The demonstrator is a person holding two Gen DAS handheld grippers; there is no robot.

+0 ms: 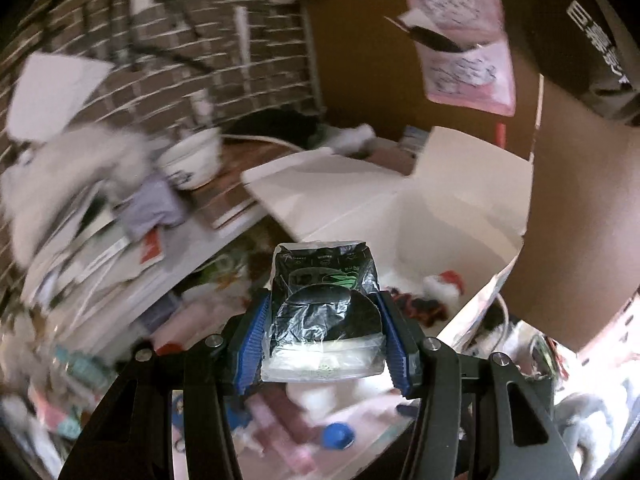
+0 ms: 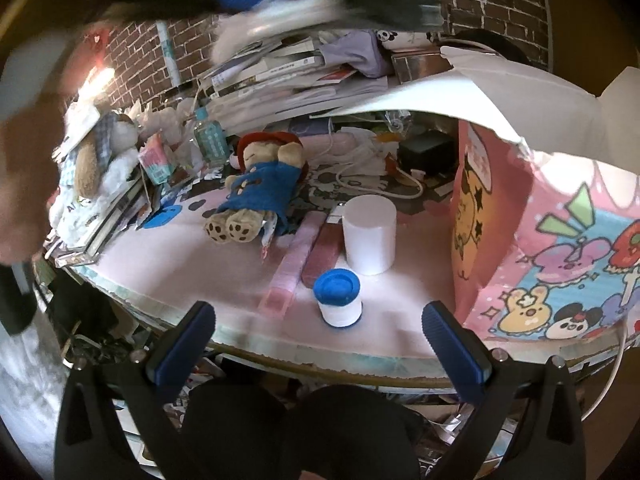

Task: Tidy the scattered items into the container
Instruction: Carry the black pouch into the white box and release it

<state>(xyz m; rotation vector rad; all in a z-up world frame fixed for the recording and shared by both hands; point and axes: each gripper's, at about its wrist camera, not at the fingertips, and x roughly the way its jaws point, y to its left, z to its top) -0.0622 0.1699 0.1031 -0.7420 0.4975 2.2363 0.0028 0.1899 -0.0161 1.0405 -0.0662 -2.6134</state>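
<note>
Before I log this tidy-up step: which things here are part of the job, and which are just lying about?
Job: left gripper holding plastic packet; cartoon-printed box; blue-lidded jar; white cylinder; teddy bear; open right gripper.

Lying about: stack of books; bowl; brick wall.

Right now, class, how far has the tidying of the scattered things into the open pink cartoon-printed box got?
Done: a few small red and dark items already lie inside the pink cartoon-printed box. In hand: the left gripper clamps a black and clear plastic packet near the box opening. Left: the blue-coated teddy bear, white foam cylinder and blue-lidded white jar; the right gripper hangs open.
</note>
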